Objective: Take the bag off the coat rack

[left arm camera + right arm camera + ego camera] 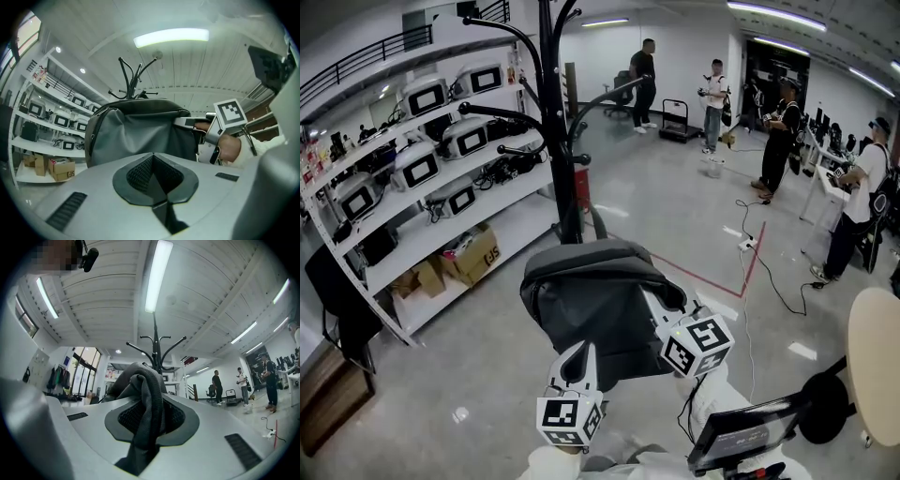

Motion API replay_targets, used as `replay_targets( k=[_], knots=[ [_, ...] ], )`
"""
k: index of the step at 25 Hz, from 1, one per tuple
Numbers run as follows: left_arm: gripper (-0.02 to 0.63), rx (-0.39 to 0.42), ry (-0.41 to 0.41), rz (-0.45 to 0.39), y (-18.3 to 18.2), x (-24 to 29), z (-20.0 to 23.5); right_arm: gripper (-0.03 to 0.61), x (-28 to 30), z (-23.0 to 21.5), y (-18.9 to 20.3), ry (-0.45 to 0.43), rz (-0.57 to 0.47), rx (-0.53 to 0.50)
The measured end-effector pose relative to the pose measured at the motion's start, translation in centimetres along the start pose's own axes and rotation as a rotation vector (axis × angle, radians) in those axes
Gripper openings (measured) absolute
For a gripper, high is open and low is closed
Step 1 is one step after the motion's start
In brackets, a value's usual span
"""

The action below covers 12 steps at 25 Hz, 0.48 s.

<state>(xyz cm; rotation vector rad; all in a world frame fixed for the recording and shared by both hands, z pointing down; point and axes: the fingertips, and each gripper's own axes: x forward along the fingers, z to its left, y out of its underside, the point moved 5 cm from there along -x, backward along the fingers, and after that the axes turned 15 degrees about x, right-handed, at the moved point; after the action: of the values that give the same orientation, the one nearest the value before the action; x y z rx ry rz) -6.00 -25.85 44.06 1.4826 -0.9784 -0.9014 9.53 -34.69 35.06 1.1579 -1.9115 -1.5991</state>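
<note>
Right hand-held gripper point(150, 420) clamped on bag strap point(149, 390); left hand-held gripper point(153, 176) closed, empty. Coat rack point(555, 112) at twelve o'clock, apparently apart from bag point(591, 309).

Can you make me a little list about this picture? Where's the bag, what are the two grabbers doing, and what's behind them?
Coat rack: black, upright, visible hooks bare
Bag: dark grey, clear of the hooks, in front of the pole
Right gripper: shut on the bag's strap
Left gripper: shut, empty, by the bag's lower edge
Behind: shelves, people standing
</note>
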Motion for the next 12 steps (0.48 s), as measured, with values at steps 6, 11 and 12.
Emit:
replay_targets(
  k=[6, 11, 12],
  knots=[
    [0.002, -0.003, -0.008, 0.016, 0.5, 0.0, -0.9, 0.071, -2.2, -0.5, 4.2, 0.048, 0.065, 0.056],
    [0.002, 0.005, -0.02, 0.023, 0.9, 0.2, -1.6, 0.071, -3.1, -0.9, 7.1, 0.068, 0.135, 0.079],
    [0.002, 0.005, -0.025, 0.024, 1.0, 0.2, -1.7, 0.071, -3.2, -0.9, 7.4, 0.069, 0.144, 0.078]
  ],
)
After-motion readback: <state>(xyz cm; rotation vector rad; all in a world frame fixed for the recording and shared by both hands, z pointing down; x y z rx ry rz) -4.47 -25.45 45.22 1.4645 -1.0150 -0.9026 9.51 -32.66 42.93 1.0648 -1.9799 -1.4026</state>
